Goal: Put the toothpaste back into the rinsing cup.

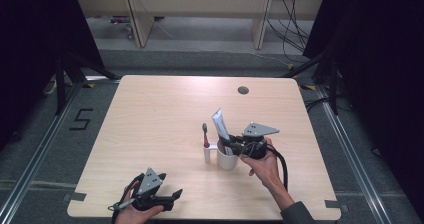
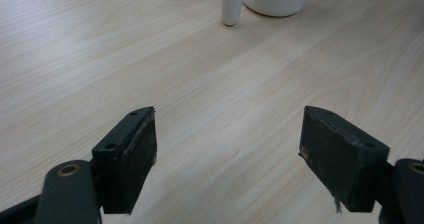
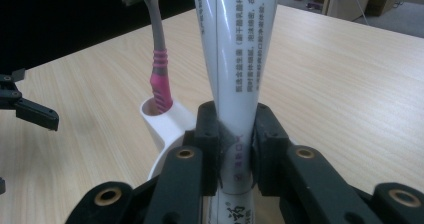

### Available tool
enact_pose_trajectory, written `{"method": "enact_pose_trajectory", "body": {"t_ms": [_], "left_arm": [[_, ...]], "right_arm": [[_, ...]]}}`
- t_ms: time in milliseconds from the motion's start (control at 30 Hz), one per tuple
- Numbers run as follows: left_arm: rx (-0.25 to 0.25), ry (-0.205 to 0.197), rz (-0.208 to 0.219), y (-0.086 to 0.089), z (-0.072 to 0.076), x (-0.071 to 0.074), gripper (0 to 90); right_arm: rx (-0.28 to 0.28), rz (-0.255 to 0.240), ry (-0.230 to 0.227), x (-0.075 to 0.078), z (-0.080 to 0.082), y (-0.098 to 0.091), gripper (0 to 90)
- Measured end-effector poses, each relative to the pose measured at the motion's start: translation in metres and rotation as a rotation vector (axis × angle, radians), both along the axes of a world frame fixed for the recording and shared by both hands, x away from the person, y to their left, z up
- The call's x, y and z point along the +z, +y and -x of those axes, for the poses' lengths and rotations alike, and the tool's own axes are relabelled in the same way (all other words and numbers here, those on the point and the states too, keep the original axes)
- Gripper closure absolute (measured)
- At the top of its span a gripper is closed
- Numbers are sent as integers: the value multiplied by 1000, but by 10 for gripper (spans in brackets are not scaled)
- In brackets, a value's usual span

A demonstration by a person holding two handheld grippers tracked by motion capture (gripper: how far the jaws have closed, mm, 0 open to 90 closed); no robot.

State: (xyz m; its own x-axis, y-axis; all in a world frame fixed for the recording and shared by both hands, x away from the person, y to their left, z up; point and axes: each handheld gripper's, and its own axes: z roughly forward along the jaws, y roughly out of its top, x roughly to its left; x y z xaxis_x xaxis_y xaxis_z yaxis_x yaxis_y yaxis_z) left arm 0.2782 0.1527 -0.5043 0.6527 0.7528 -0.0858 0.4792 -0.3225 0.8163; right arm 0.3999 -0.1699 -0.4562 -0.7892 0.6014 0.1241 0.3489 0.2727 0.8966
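1. The right gripper (image 1: 231,145) pinches a white toothpaste tube (image 3: 235,74) between its two black jaws – the pads press on the tube's lower part, just above the rim of the white cup (image 1: 226,159).
2. The tube stands nearly upright, tilted a little, its lower end inside the cup, its printed upper end rising above the gripper.
3. A toothbrush (image 3: 159,79) with a pink-and-grey handle stands in the narrow side holder (image 1: 207,153) joined to the cup, bristles up.
4. The cup sits on the wooden table (image 1: 150,114), right of centre.
5. The left gripper (image 1: 172,196) rests at the table's near edge, well apart from the cup – its jaws spread wide, nothing between them.
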Motion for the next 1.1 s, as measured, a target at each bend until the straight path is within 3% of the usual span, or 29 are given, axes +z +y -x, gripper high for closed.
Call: {"method": "enact_pose_trajectory", "body": {"t_ms": [167,233,267,367,400,433,500,567,667,700,733,800,833,900,933,1067,1100], "left_arm": [[-7,-1,-2,0,0,0,228],[-7,-2,-3,0,-1,0,228],[-6,-2,-1,0,-1,0,228],[-7,0,-2,0,0,0,228],[-1,0,1,0,0,0,228],[0,0,1,0,0,0,228],[-6,-1,-1,0,0,0,228],[-2,0,5,0,0,-1,228],[-5,0,0,0,0,-1,228],[-12,1,-12,1,0,0,228],[-6,0,0,0,0,-1,228],[-7,0,-4,0,0,-1,228],[-8,0,-6,0,0,-1,228],[-9,0,-5,0,0,-1,228],[-6,0,0,0,0,-1,228],[-7,0,-5,0,0,-1,228],[-9,1,-5,0,0,-1,228]], "right_arm": [[-11,15,18,-1,3,-2,770],[5,17,-12,-4,1,-2,770],[-1,25,15,-4,3,-3,770],[5,33,2,-7,3,-3,769],[-17,39,24,-6,7,-3,770],[-5,37,-15,-7,4,-4,769],[6,29,1,-8,5,-4,767],[-6,39,-13,-7,6,-5,764],[-16,26,17,-8,8,-5,756],[-9,47,-22,-8,6,-6,747],[-18,41,1,-8,8,-5,732],[-20,53,3,-9,8,-5,722],[-26,62,-18,-9,8,-6,718],[-18,56,-15,-10,8,-6,704],[-26,38,20,-9,10,-5,695],[-38,21,4,-7,9,-7,647],[-42,16,19,-6,11,-8,627]]}}
